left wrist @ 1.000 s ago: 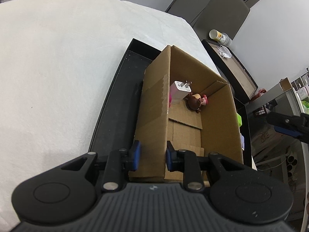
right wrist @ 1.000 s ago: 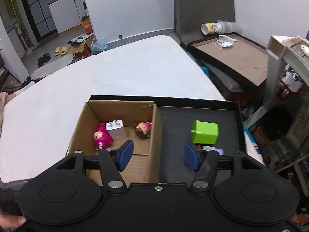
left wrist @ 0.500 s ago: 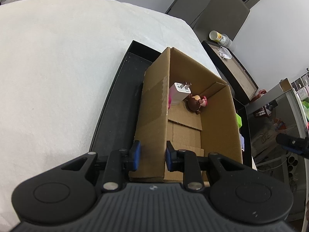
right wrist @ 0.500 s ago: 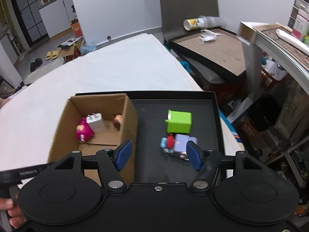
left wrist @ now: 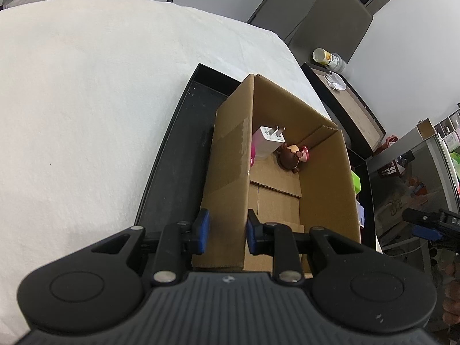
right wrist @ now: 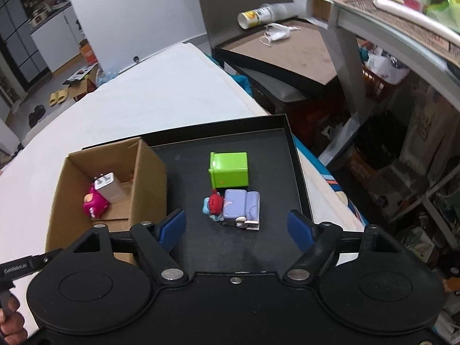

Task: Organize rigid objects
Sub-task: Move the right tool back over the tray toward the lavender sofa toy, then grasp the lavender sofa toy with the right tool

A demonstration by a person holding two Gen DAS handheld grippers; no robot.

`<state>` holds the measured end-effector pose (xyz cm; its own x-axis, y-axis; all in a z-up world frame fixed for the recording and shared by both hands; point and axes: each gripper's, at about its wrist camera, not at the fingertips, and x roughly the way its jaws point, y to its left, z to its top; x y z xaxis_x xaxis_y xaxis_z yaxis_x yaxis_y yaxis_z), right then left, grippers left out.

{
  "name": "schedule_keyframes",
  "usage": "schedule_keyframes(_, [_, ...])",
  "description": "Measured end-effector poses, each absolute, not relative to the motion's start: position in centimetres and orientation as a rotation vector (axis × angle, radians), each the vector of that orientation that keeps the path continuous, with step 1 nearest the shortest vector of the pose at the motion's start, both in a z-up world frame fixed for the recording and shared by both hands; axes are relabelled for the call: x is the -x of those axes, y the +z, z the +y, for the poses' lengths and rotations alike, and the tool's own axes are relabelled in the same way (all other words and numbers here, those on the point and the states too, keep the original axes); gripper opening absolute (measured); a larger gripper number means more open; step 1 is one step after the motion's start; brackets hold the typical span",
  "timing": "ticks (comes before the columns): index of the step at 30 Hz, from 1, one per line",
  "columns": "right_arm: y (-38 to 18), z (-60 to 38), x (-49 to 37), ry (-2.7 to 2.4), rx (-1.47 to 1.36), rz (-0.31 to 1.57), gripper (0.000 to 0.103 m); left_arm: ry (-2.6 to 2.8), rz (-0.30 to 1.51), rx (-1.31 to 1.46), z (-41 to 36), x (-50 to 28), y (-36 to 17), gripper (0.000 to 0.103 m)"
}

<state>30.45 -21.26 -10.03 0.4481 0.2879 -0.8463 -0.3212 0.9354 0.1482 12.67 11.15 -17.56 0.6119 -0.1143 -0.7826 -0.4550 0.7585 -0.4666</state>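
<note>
Cardboard box (left wrist: 276, 172) sits in the left half of a black tray (right wrist: 276, 155), centre of the left wrist view. Left gripper (left wrist: 225, 231) is clamped tight on the box's near-left wall, one blue pad outside, one inside; probably there to steady the box so it does not slide or tip while items drop in. Already in the box, far end: white charger plug (left wrist: 268, 141) leaning on a pink toy (right wrist: 93, 204), and a brown-haired figurine (left wrist: 291, 156) beside them, so sorting looks partly done.

Right gripper (right wrist: 237, 225) hovers lower centre of the right wrist view, above the bare tray floor. Its jaws are opening, already wide, nothing between the pads. It points at the cluster just beyond its tips: lilac toy (right wrist: 241, 205) touching a small red-and-blue figure (right wrist: 214, 205), with a green cube (right wrist: 228, 169) just behind, touching or nearly so. Those three are still loose on the tray, right of the box, centre frame.

Wide spread probably suits the lilac toy's width. Risk: the figure sits tight against it, so a pad could nudge or catch both. White cloth-covered table (left wrist: 86, 100) under the tray, upper left, carries nothing else in view.
</note>
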Motion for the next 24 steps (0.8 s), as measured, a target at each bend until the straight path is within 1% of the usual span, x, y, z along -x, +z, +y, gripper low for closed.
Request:
schedule_keyframes(2, [-10.7,-21.3,-30.9,0.370,0.025,1.056,0.073,0.218,0.909,0.702,11.1,-12.7,-17.6,0.025])
schedule_keyframes(4, [-11.4,-21.1,-31.4,0.363,0.026,1.073,0.067,0.218,0.912,0.697,11.0,-12.7,-17.6,0.025])
schedule_keyframes(8, [-12.8,-20.9,-32.2,0.348,0.026,1.097,0.065,0.217,0.915,0.703,11.0,-12.8,-17.7,0.025])
schedule_keyframes(10, [-13.5,-20.7,-32.6,0.339,0.027,1.107,0.062,0.216,0.915,0.705,11.0,-12.9,-17.7,0.025])
schedule_keyframes(24, [-16.1,-19.1,-34.5,0.293,0.046,1.123,0.061,0.214,0.920,0.716,11.1,-13.0,-17.9,0.025])
